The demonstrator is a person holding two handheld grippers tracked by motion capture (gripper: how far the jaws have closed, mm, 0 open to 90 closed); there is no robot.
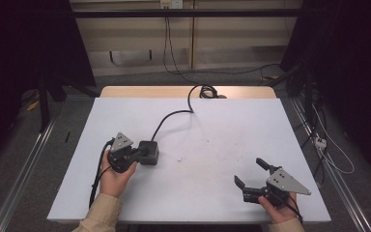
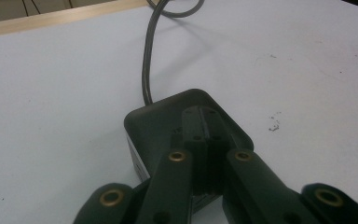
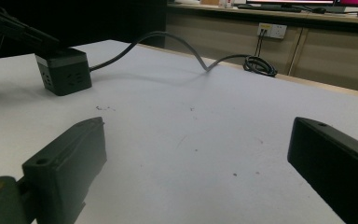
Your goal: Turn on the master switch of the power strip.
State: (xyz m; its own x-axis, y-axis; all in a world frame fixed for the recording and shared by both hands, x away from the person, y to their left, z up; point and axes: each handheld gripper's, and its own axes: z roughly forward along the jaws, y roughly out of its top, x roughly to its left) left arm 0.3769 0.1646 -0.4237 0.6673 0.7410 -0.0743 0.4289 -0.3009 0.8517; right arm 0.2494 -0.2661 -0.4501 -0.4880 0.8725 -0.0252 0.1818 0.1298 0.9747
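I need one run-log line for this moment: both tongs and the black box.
left tongs: shut, tips over black box | right tongs: open, nothing between | box cable: trails to far edge

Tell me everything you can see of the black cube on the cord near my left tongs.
The black cube is a small, matte, plastic-looking box with rounded corners and a grey band around its upper edge. Slots like sockets show on one side face in the right gripper view. It sits flat on the white table, left of centre. A dark cord leaves its far side and curls toward the table's back edge. The shut left tongs rest on its top.
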